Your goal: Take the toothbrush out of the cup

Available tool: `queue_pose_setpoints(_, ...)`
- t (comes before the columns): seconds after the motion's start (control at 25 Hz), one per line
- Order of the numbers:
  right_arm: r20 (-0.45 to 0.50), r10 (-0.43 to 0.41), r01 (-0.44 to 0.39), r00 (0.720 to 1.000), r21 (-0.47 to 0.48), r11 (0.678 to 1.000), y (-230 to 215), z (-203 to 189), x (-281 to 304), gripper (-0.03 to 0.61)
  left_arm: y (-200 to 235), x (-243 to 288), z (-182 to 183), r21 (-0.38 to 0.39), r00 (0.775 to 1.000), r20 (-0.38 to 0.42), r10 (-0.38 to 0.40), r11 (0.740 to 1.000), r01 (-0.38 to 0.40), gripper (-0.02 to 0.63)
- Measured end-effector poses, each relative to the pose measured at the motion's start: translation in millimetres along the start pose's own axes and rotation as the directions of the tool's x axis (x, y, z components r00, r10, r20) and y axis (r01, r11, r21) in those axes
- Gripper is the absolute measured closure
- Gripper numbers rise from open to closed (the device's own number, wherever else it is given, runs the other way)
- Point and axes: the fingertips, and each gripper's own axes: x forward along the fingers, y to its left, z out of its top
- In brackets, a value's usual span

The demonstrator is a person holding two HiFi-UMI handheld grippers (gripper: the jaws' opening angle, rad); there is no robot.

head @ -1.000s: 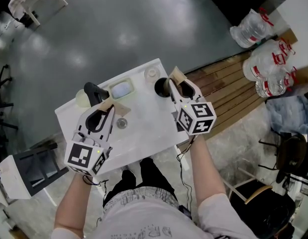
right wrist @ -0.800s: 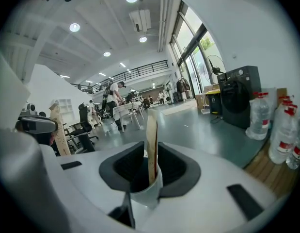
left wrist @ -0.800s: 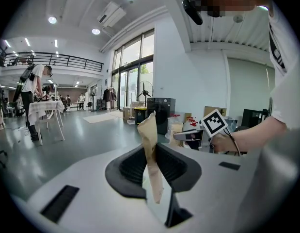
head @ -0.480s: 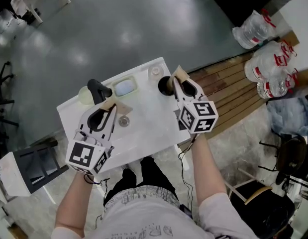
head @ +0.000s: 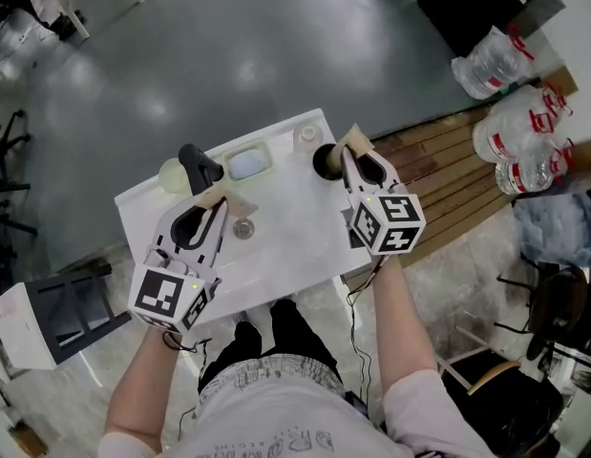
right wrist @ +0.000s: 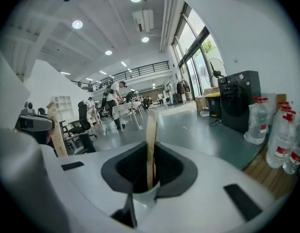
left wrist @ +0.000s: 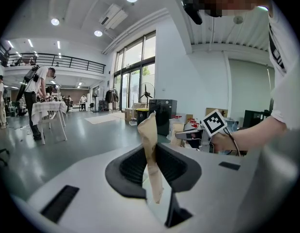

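Our right gripper (head: 349, 144) has just been closing and now pinches a thin dark-red sliver, apparently the toothbrush (right wrist: 152, 166), at the rim of the black cup (head: 324, 161). Its head and the cup's inside are hidden from us. Left of the cup, our left gripper (head: 221, 198) hangs pressed together, empty, over the tabletop (head: 285, 246).
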Motion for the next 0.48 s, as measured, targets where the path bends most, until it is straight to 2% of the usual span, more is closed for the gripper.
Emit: queue_pose_setpoints(0.48, 0.025, -0.003, 0.004, 1.000, -0.040, 0.999, 7.8, 19.5, -13.7, 0.522, -4.3, -12.0, 6.9, 0.005, 1.000, 0.025, -0.001, 1.000, 0.001, 0.541)
